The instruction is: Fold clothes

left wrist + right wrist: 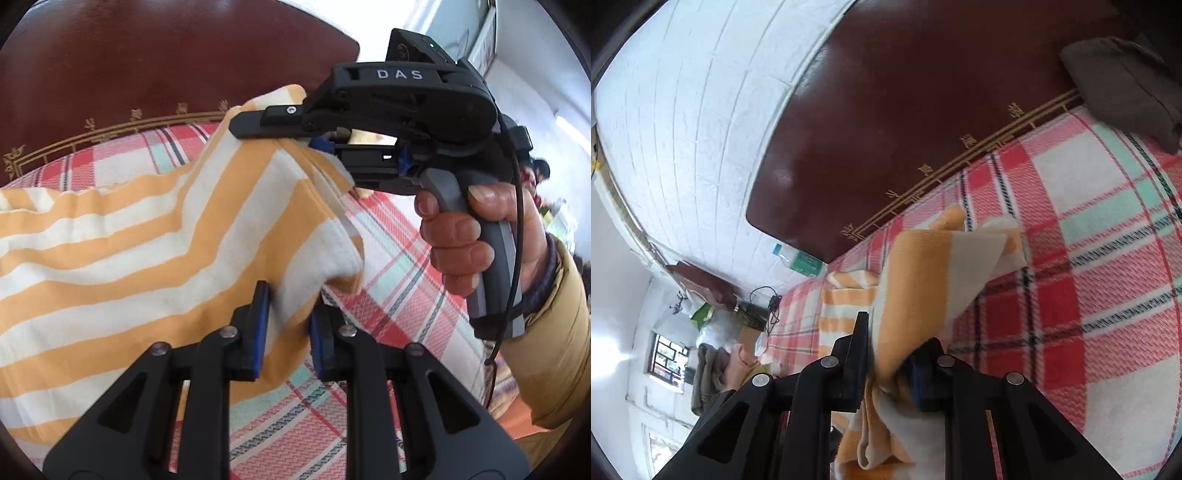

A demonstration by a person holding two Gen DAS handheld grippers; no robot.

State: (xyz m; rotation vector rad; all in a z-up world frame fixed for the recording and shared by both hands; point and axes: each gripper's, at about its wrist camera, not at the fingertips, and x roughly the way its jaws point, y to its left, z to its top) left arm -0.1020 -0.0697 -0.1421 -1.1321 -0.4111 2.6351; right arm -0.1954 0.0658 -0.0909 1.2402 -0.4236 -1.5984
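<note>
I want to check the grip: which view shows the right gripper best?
The left wrist view: the whole right gripper shows from outside, shut on the striped garment. The right wrist view shows only its fingers.

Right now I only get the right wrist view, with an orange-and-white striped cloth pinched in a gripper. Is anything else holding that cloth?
Observer: Yes. The left gripper is shut on the orange-and-white striped cloth too, a little way from where the right gripper pinches it.
Operator: What is working my gripper?
Observer: A person's hand in a tan sleeve is wrapped around its grey handle.
Operator: And the rest of the cloth?
Observer: In the left wrist view it spreads away to the left over the pink plaid bedsheet.
</note>
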